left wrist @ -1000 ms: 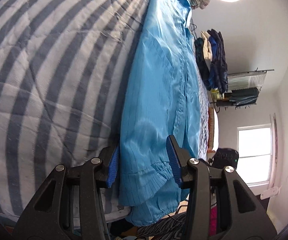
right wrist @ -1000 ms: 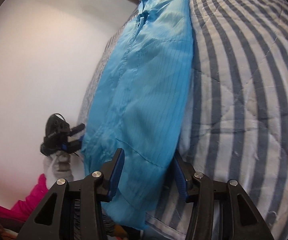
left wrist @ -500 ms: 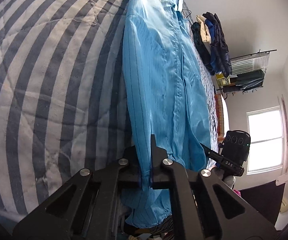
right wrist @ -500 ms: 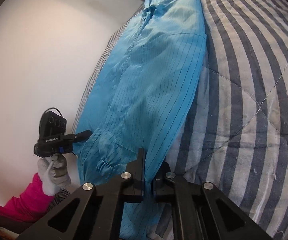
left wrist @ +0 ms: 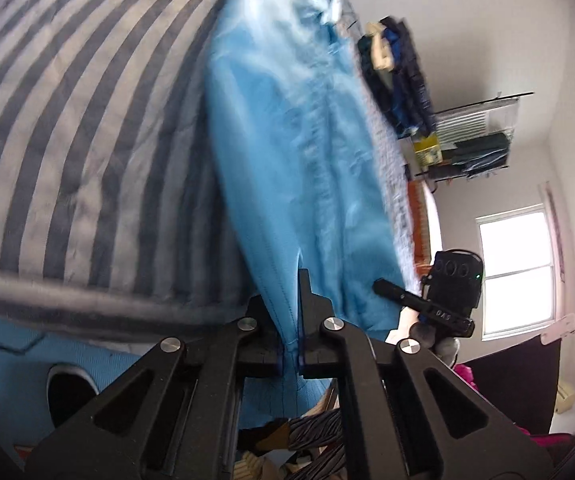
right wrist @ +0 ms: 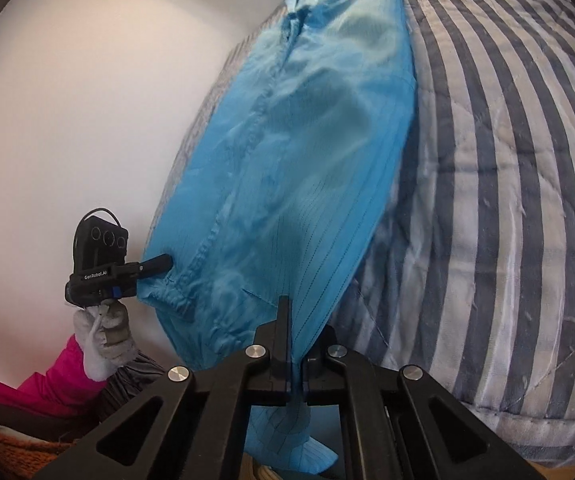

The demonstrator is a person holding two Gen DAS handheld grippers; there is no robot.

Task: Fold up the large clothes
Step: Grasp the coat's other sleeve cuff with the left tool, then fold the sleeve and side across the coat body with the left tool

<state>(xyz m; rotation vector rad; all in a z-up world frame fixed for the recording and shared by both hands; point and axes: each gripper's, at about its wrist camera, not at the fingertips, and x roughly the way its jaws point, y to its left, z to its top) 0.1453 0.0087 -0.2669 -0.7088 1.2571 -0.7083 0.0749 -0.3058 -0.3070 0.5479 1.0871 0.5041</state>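
Observation:
A long light-blue garment (left wrist: 299,152) with thin dark pinstripes lies lengthwise on a striped quilt, collar at the far end; it also shows in the right wrist view (right wrist: 299,152). My left gripper (left wrist: 298,354) is shut on the garment's near hem at one side. My right gripper (right wrist: 296,376) is shut on the hem at the other side. The near end is lifted off the bed edge and hangs between both grippers. Each gripper shows in the other's view, the right one (left wrist: 443,292) and the left one (right wrist: 103,260).
The blue-and-white striped quilt (left wrist: 71,120) covers the bed (right wrist: 507,200). A rack with hung dark clothes (left wrist: 399,76) and a wire shelf (left wrist: 475,136) stand by the far wall. A window (left wrist: 519,276) is at right. A pink sleeve (right wrist: 47,384) is at lower left.
Both grippers closed on the garment's near hem, then pulled it back and up off the bed edge. The bed edge and floor now show below.

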